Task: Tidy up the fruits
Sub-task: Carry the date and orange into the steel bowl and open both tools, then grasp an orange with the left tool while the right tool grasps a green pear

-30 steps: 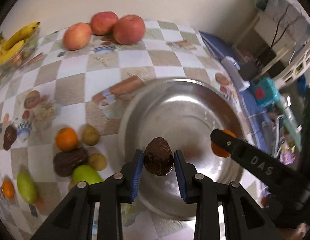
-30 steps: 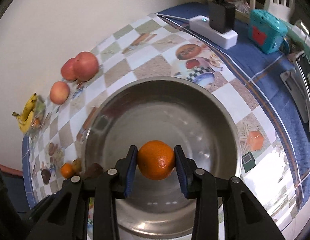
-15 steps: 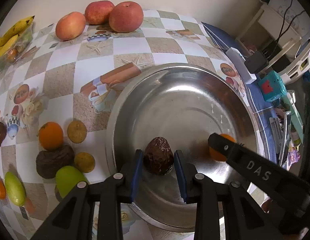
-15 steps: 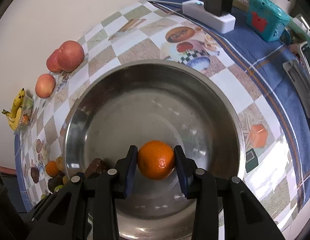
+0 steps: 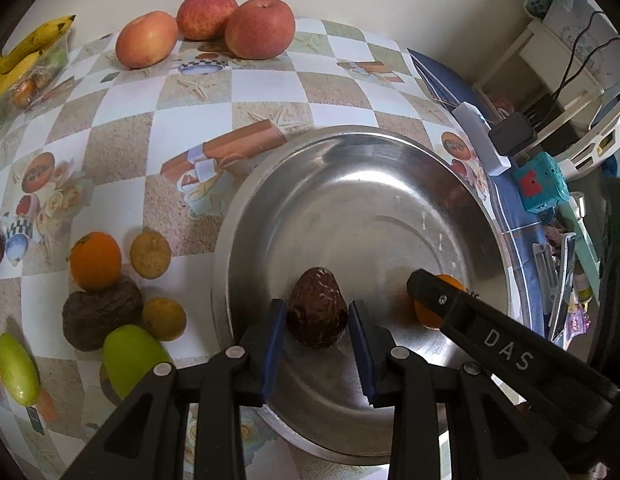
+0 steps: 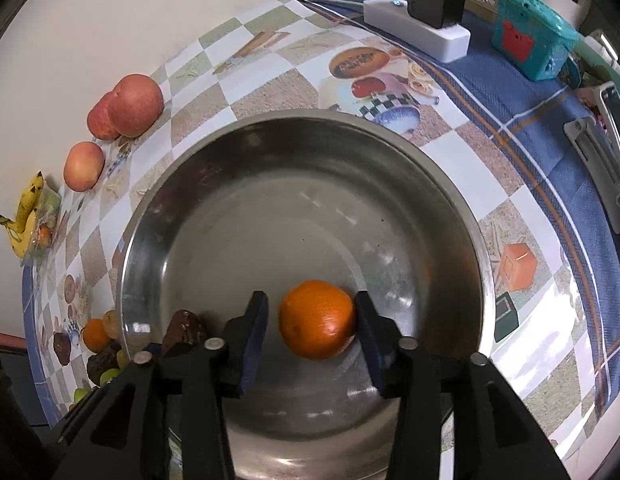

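Observation:
A large steel bowl [image 5: 350,184] [image 6: 269,184] stands on the checkered tablecloth. My left gripper [image 5: 317,330] reaches into it; its jaws stand slightly apart beside a dark brown bumpy fruit [image 5: 318,312] that rests on the bowl floor. My right gripper [image 6: 312,332] is also in the bowl with its jaws spread; an orange [image 6: 316,319] lies between them against the right pad, a gap at the left pad. In the left wrist view the right gripper's finger [image 5: 442,294] hides most of the orange [image 5: 426,314].
Left of the bowl lie an orange [image 5: 95,260], small brownish fruits [image 5: 149,253], a dark wrinkled fruit [image 5: 99,314] and green fruits [image 5: 131,358]. Three apples [image 5: 259,28] and bananas [image 5: 25,52] sit at the far edge. A power strip [image 6: 418,28] and teal toy [image 6: 534,42] lie to the right.
Both grippers have come down into the bowl. Both jaws have opened, and the dark fruit and the orange now rest on the bowl floor.

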Demonstrator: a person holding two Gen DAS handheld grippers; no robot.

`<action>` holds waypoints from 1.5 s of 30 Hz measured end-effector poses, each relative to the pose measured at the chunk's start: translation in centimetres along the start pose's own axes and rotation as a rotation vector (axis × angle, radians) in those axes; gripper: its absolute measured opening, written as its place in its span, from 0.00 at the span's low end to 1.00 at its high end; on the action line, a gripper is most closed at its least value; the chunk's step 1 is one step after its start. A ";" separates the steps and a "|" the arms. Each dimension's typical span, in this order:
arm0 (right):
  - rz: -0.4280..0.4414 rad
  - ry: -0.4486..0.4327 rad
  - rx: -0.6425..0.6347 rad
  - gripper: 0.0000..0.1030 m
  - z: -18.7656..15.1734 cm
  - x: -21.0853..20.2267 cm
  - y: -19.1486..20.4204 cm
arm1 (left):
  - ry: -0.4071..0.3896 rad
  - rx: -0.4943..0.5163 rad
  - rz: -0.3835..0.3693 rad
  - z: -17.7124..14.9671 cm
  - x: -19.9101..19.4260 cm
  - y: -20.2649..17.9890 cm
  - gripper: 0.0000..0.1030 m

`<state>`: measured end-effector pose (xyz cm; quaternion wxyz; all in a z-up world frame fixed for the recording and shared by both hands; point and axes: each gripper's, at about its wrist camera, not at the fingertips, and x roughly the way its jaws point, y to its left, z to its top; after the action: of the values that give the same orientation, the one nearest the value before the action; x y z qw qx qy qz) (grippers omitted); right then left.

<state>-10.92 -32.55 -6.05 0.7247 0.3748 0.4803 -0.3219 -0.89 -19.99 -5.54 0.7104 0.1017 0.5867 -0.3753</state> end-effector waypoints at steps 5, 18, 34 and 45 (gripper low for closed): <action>0.020 -0.068 -0.034 0.48 0.0 -2.0 1.1 | -0.008 -0.014 -0.033 -0.1 -0.9 -0.1 0.37; 0.033 -0.194 -0.019 0.48 0.3 -5.3 0.9 | -0.090 -0.024 0.061 -0.2 -5.2 0.3 0.72; 0.111 -0.104 -0.178 0.82 -1.9 -3.1 5.4 | -0.213 -0.366 0.408 -1.5 -10.8 13.3 1.00; 0.239 -0.103 -0.334 0.97 -5.0 -3.6 11.9 | -0.311 -0.473 0.477 -3.7 -13.8 20.2 1.00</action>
<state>-4.53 -21.81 -1.14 0.8333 0.2869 0.4415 -0.1686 9.08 1.99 -0.06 0.8624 0.0105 0.5020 -0.0640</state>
